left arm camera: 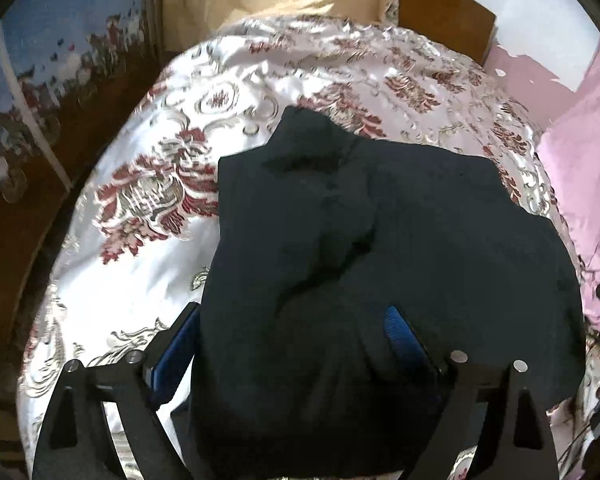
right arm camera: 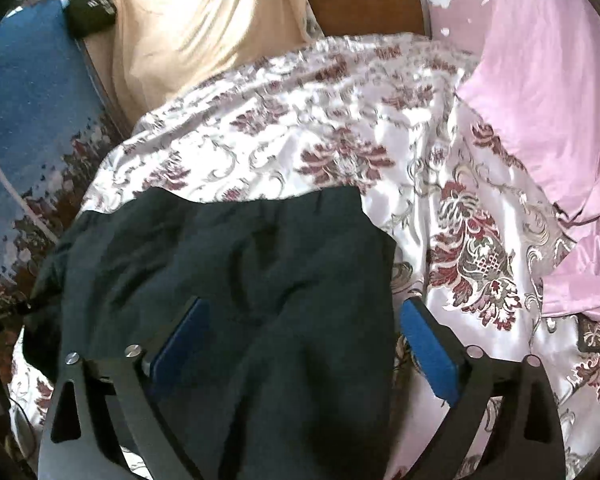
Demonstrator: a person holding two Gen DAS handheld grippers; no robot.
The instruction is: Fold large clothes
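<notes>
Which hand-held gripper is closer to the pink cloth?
Right. The right hand-held gripper sits at the dark garment's edge nearest the pink cloth; the left hand-held gripper is at the far edge.

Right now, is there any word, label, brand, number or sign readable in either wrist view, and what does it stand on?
Black bag at the head of the bed, right wrist view: pale print on its side, too small and blurred to read.
Dark garment: no label or print visible.
Patterned bedspread: floral ornament only, no text.
Nothing else carries legible writing.
</notes>
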